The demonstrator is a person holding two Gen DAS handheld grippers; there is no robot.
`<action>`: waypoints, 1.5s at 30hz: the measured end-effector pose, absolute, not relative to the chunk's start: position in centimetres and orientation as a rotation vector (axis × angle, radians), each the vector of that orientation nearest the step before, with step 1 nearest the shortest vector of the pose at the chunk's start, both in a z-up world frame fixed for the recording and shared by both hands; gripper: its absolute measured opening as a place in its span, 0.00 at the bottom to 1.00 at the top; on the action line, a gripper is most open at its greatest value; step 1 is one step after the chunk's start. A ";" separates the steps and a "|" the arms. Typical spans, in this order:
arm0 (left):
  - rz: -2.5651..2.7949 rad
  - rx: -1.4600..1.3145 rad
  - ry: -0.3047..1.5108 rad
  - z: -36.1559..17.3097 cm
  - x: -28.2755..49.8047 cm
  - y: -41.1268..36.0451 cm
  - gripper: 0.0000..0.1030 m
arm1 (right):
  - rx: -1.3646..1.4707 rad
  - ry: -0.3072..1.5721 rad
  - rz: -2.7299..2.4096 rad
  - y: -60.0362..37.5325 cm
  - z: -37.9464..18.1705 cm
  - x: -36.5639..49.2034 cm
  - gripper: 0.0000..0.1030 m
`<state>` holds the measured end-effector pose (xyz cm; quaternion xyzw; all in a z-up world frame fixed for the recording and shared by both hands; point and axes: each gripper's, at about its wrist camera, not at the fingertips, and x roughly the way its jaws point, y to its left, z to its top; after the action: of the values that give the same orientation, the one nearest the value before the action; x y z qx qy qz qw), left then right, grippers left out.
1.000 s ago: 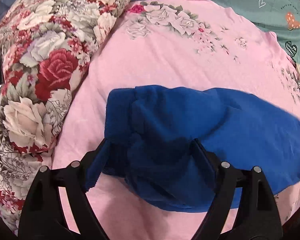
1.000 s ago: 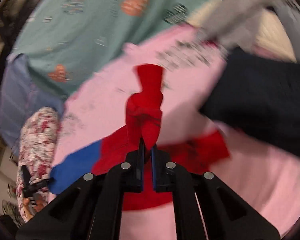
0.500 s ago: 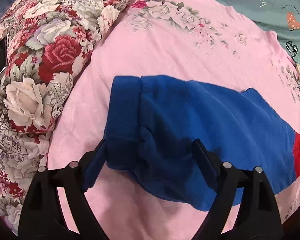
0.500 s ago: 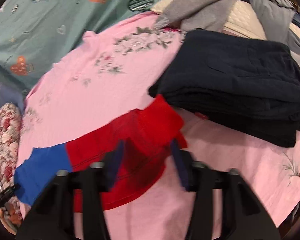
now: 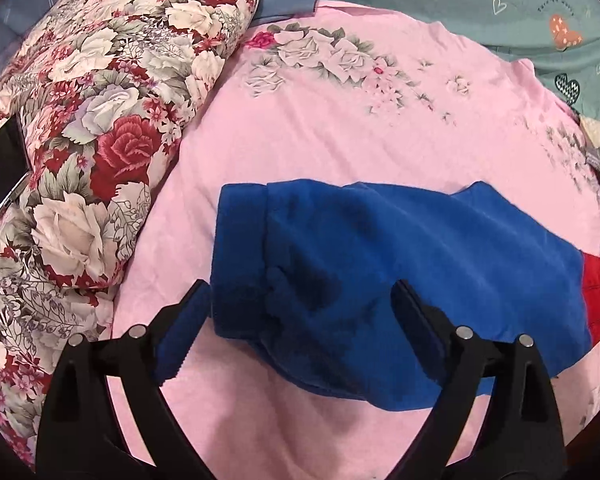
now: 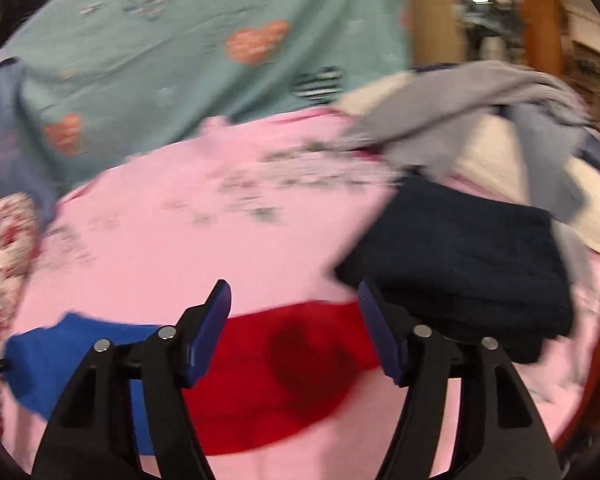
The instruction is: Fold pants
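The pants are blue at one end [image 5: 400, 256] and red at the other [image 6: 292, 364], and they lie folded on the pink bedspread [image 5: 340, 140]. My left gripper [image 5: 300, 300] hovers open above the blue end, its fingers spread to either side of the cloth and nothing held. In the blurred right wrist view the red end lies flat, with the blue part [image 6: 60, 352] at lower left. My right gripper [image 6: 294, 300] stands open over the red cloth and grips nothing.
A floral pillow [image 5: 92, 128] borders the left side. A folded dark garment [image 6: 472, 264] lies close to the right of the red end, with a heap of grey and cream clothes [image 6: 480, 120] behind it. Teal bedding [image 6: 180, 60] with heart prints covers the far side.
My right gripper let go of the red end, which dropped flat onto the bedspread, then drew back. The left gripper stayed open, and the blue end settled flatter.
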<state>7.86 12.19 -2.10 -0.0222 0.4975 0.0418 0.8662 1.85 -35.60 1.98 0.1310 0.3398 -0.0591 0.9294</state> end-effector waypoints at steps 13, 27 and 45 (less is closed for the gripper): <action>0.146 -0.187 1.200 -7.3 6.8 15.8 0.95 | 0.106 1.066 0.529 -11.9 -6.0 18.5 0.64; 0.154 -0.135 1.193 -8.1 6.5 15.5 0.98 | -0.021 1.000 0.489 -9.5 -7.5 20.1 0.13; 0.241 -0.282 1.116 -3.6 4.7 18.4 0.98 | 0.226 0.941 0.437 -20.5 -5.0 12.0 0.46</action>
<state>4.73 18.39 -3.56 -0.1331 0.5265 0.1138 0.8320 11.96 -20.51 -5.03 0.1076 0.4487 0.2082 0.8624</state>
